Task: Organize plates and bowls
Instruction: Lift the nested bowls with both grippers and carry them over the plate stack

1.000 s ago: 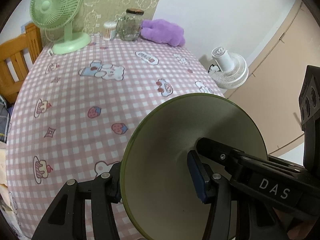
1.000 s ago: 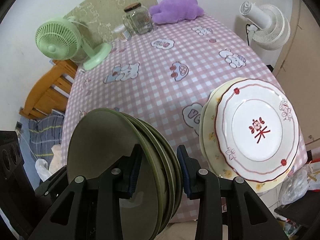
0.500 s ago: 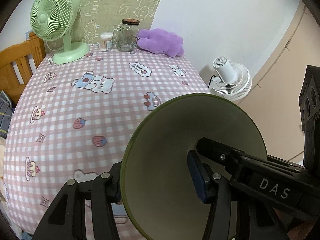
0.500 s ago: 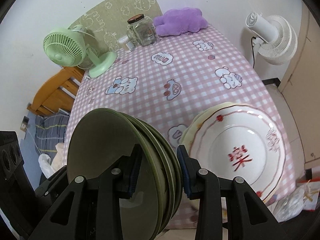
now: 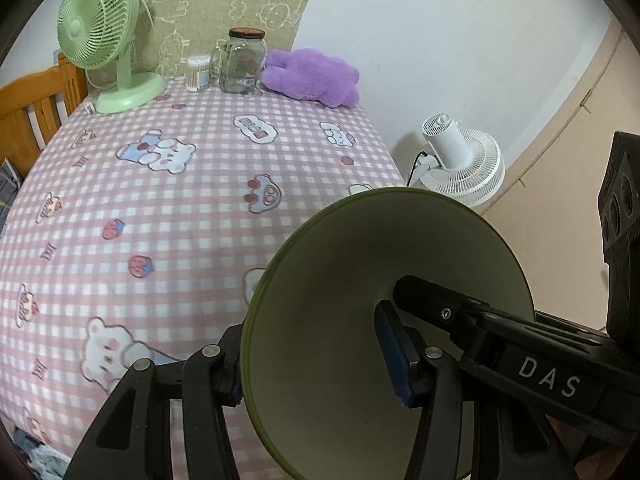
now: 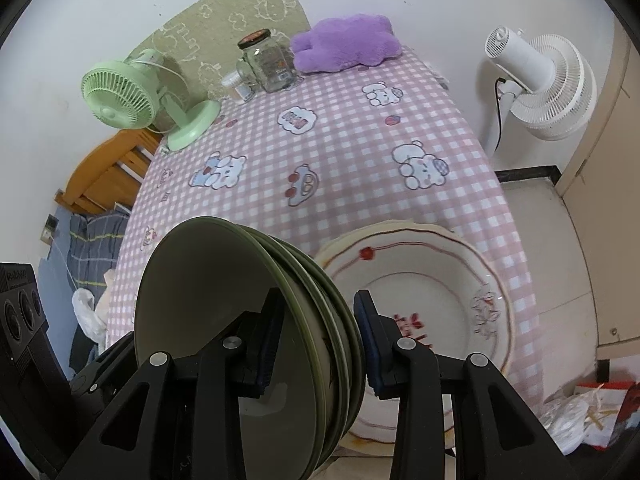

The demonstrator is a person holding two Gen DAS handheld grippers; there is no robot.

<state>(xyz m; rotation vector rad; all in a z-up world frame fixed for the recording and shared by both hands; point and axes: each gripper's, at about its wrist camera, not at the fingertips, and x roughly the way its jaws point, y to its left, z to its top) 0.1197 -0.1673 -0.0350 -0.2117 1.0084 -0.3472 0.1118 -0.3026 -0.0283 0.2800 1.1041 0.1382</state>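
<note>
Gripping one stack of green bowls [image 6: 240, 320] from both sides, you hold it tilted on edge above the near end of the table [image 5: 192, 200], clear of the checked cloth. Your left gripper [image 5: 312, 360] is clamped across the rim, one pad inside the innermost bowl and the other behind the stack. Your right gripper [image 6: 316, 344] is clamped across the opposite rim, its pads [image 6: 370, 344] pinching several nested edges at once. Neither pair of fingers is fully together; the bowl walls keep them apart.

The plates [image 6: 424, 320], a red-patterned one on a pale one, lie stacked flat at the table's near right corner, just beside the bowls in the right wrist view.

The bowls look glazed and stiff, so judge them slippery, breakable and heavy as a stack. Nested bowls can slide against each other when tilted; the rim is the only hold on offer, so keep both clamps opposite each other and level the stack before setting it down. The far end holds a green fan [image 5: 100, 40], a jar [image 5: 244, 60] and a purple plush [image 5: 316, 76], well apart from your load.
</note>
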